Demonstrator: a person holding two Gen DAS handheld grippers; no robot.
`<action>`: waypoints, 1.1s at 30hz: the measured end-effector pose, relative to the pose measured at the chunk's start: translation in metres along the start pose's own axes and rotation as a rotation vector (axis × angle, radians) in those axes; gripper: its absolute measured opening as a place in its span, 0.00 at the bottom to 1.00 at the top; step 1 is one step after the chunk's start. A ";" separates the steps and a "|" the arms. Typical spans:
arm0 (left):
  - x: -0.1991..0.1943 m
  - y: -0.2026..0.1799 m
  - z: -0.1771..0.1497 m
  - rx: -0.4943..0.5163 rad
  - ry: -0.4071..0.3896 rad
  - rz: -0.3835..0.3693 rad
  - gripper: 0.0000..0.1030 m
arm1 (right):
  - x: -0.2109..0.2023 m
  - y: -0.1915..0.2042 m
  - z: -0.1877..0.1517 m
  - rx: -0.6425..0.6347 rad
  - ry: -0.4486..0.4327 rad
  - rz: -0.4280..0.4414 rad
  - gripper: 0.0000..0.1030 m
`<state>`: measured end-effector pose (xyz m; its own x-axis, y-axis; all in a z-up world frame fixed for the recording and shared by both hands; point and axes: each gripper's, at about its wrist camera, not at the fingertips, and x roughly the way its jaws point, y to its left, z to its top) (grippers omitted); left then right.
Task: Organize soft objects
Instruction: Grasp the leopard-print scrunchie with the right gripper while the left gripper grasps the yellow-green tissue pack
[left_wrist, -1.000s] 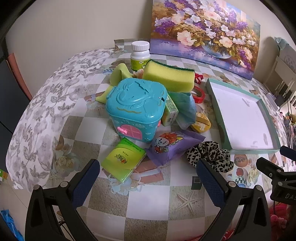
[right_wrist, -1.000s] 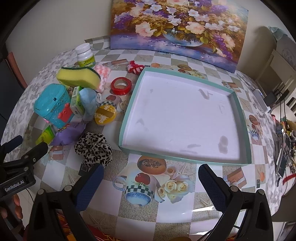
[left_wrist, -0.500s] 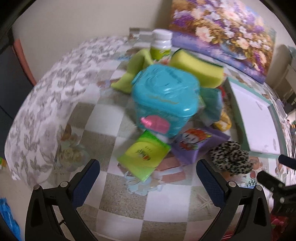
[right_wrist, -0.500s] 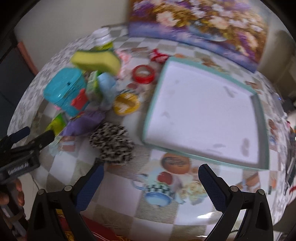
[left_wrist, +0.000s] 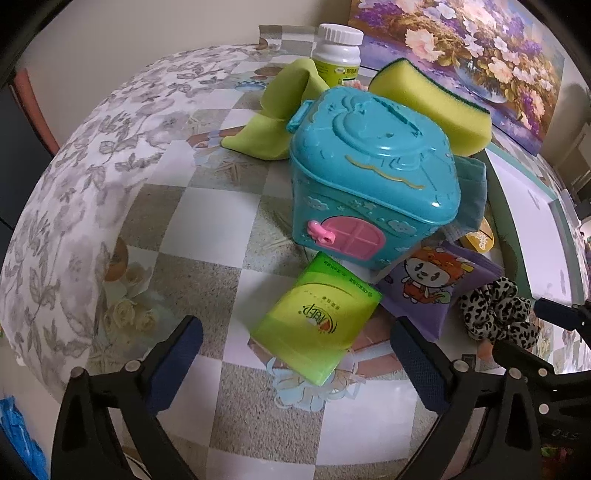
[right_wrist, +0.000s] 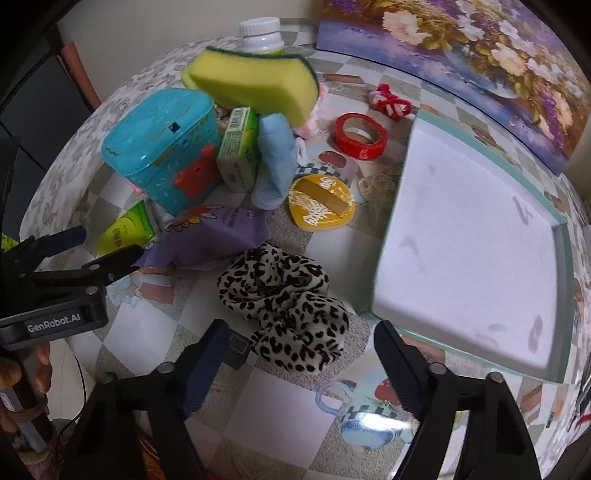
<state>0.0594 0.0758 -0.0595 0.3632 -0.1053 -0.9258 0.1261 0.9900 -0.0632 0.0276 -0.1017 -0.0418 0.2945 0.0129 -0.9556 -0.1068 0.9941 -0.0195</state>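
A leopard-print scrunchie (right_wrist: 284, 306) lies on the tablecloth, its near end between the fingers of my right gripper (right_wrist: 299, 339). Those jaws are closing, and the pads stand clear of the fabric. My left gripper (left_wrist: 295, 354) hovers over a green tissue pack (left_wrist: 317, 325); its jaws are closing slightly, wide apart, touching nothing. A yellow sponge (right_wrist: 255, 81) rests on the pile, with a green cloth (left_wrist: 280, 110), a blue cloth (right_wrist: 275, 158) and a purple pack (left_wrist: 432, 280) around it. The white tray (right_wrist: 469, 236) with a teal rim holds nothing.
A teal toy house box (left_wrist: 373, 173) stands in the middle of the pile. Around it are a white bottle (left_wrist: 338, 51), a green box (right_wrist: 238, 147), red tape (right_wrist: 360, 136), a yellow disc (right_wrist: 321, 206) and a red hair tie (right_wrist: 391, 101). A flower painting (right_wrist: 461, 48) leans at the back.
Both grippers have come down and closer to the table. The left now sits over the green pack, the right over the scrunchie. The right jaws have narrowed.
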 end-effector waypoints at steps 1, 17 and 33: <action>0.002 0.000 0.001 0.004 0.004 -0.004 0.89 | 0.001 0.000 0.001 -0.002 0.001 0.001 0.71; 0.002 0.008 -0.005 -0.007 0.025 -0.049 0.63 | -0.004 -0.011 -0.001 0.010 -0.010 0.039 0.36; -0.047 0.003 -0.012 -0.033 -0.029 -0.036 0.63 | -0.020 -0.027 -0.007 0.064 -0.042 0.080 0.24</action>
<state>0.0317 0.0849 -0.0205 0.3854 -0.1433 -0.9116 0.1097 0.9880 -0.1089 0.0179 -0.1298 -0.0238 0.3275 0.0954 -0.9400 -0.0708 0.9946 0.0762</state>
